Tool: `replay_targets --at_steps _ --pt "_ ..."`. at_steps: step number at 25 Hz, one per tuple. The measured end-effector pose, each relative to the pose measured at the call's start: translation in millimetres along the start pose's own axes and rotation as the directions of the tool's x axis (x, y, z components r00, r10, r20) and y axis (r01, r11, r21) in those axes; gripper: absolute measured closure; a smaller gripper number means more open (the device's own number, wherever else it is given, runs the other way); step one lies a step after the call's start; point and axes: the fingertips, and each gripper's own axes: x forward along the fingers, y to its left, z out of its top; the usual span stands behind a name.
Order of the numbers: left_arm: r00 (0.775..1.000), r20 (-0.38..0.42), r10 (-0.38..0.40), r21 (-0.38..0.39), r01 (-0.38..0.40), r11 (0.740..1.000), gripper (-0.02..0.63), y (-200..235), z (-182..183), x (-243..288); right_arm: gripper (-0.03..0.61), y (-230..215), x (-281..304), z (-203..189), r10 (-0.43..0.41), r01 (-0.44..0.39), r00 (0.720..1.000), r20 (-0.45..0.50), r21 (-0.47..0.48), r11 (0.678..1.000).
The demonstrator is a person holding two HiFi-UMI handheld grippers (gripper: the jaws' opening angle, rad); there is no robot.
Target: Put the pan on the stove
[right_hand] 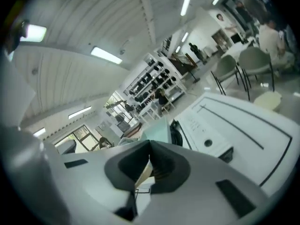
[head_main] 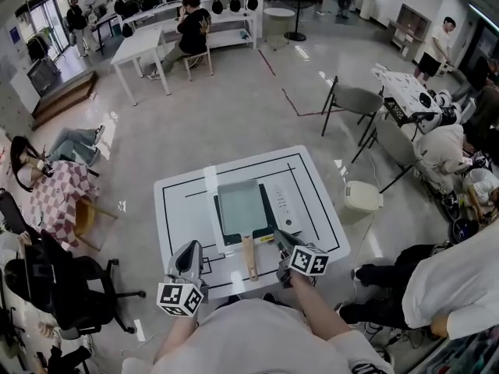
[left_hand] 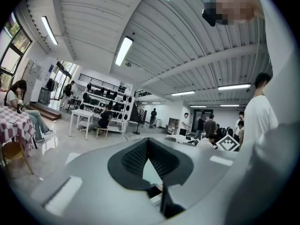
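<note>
A rectangular pan (head_main: 240,207) with a pale grey-green inside rests on the black stove (head_main: 267,223) on the white table (head_main: 316,209). Its wooden handle (head_main: 249,259) points toward me. My right gripper (head_main: 279,236) hovers just right of the handle, apart from it, its jaws closed with nothing gripped. In the right gripper view the right gripper (right_hand: 150,143) has its tips together; the pan (right_hand: 158,130) and a strip of the handle (right_hand: 143,173) show beyond them. My left gripper (head_main: 192,248) hangs left of the handle, and in its own view the left gripper (left_hand: 148,140) is also shut and empty.
The stove's white control panel (head_main: 282,203) with a knob (right_hand: 208,143) lies right of the pan. A cream stool (head_main: 363,195) and grey chairs (head_main: 355,104) stand right of the table. A black office chair (head_main: 74,287) is at the left, and a person (head_main: 456,275) sits at the right.
</note>
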Motion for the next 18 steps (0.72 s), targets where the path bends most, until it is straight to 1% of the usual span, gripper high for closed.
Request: replay_targets --at_steps 2,4,7,10,12,13,18 --pt "1.0 0.002 -0.011 0.003 0.011 1.0 0.604 -3.1 -1.0 -0.1 0.569 23.5 -12.3 19.6 0.009 0.0 0.998 0.065 -0.128 0.992" --pt "1.0 0.002 -0.019 0.002 0.019 1.0 0.604 -6.7 -2.2 0.4 0.569 47.4 -23.3 38.0 0.021 0.009 0.993 0.119 -0.242 0.97" --pt "1.0 0.006 -0.029 0.0 0.029 1.0 0.604 -13.9 -0.3 1.2 0.569 84.0 -41.2 65.6 0.049 0.026 0.979 0.199 -0.359 0.933" --pt "0.999 0.022 -0.037 0.025 0.037 0.999 0.604 -17.7 6.5 -1.4 0.571 117.3 -59.4 83.7 0.07 0.068 0.959 0.275 -0.462 0.884" --pt "0.999 0.028 -0.041 0.038 0.04 0.998 0.604 -19.8 8.7 -4.3 0.571 131.2 -70.1 89.0 0.08 0.091 0.948 0.307 -0.506 0.858" --pt "0.999 0.029 -0.043 0.042 0.042 0.998 0.604 -21.1 9.5 -4.7 0.571 135.3 -74.4 91.6 0.086 0.097 0.944 0.317 -0.517 0.85" --pt "0.999 0.035 -0.037 0.052 0.035 0.998 0.604 -25.0 10.6 -5.2 0.571 144.9 -86.7 100.6 0.108 0.101 0.934 0.341 -0.542 0.834"
